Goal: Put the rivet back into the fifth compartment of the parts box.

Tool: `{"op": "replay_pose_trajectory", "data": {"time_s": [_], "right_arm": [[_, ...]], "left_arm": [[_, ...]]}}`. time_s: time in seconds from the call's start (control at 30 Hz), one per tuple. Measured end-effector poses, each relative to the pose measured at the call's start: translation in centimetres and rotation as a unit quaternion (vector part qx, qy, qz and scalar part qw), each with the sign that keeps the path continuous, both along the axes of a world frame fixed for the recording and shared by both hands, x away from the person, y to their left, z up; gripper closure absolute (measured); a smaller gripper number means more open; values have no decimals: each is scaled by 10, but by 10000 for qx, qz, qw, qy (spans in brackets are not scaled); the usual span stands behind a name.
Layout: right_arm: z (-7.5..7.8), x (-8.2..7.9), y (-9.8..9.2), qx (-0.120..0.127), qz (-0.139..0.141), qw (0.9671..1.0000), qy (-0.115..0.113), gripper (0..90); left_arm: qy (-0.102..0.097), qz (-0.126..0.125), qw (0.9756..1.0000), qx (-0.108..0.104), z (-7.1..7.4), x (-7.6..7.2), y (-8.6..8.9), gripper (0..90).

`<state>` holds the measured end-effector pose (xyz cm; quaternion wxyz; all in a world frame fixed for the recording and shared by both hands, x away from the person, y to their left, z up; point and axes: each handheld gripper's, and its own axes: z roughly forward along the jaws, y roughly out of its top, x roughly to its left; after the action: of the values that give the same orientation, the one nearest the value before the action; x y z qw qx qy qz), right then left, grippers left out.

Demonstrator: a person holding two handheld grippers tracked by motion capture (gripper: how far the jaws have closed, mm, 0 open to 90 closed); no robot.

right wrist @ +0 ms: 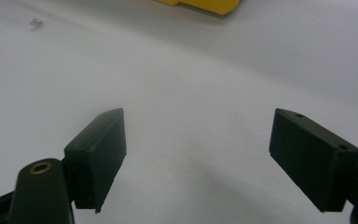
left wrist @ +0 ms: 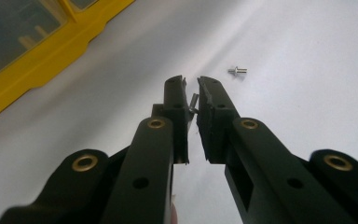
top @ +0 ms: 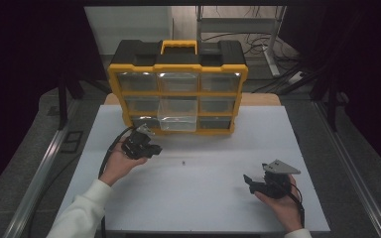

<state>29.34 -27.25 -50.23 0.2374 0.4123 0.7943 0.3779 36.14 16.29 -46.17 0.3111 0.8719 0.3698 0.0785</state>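
Left gripper [left wrist: 192,86] mid-frame w/ jaws nearly closed, pinching a tiny metal screw [left wrist: 193,101]. Another screw [left wrist: 237,71] lies loose on the white table [left wrist: 307,56], upper right of it. Right gripper [right wrist: 196,140] spread wide, nothing between.

White table [top: 198,198] with yellow-black organizer case [top: 178,88] at back, one small screw [top: 184,162] mid-surface.

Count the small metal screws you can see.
2: one screw pinched between the left gripper fingers, another screw lying loose on the table. More may sit hidden in the organizer's drawers.
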Motion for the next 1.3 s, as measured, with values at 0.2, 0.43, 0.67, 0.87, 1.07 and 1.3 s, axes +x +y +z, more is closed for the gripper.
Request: {"op": "replay_pose_trajectory", "data": {"time_s": [0.2,0.43,0.67,0.87,1.07,1.3], "right_arm": [[0,1,0,-2,6,10000,10,194],[0,1,0,5,9,10000,8,194],[0,1,0,10,11,10000,8,194],[0,0,0,33,17,10000,6,194],[0,0,0,24,12,10000,0,194],[0,0,0,18,14,10000,0,194]], "left_arm": [[-76,63,9999,-37,9,1,4,828],[-189,125,9997,-29,23,1,11,828],[-364,163,9992,29,42,3,16,828],[-507,229,9984,-10,59,4,21,829],[-632,288,9976,40,74,7,25,828],[-708,346,9969,40,84,8,26,829]]}}
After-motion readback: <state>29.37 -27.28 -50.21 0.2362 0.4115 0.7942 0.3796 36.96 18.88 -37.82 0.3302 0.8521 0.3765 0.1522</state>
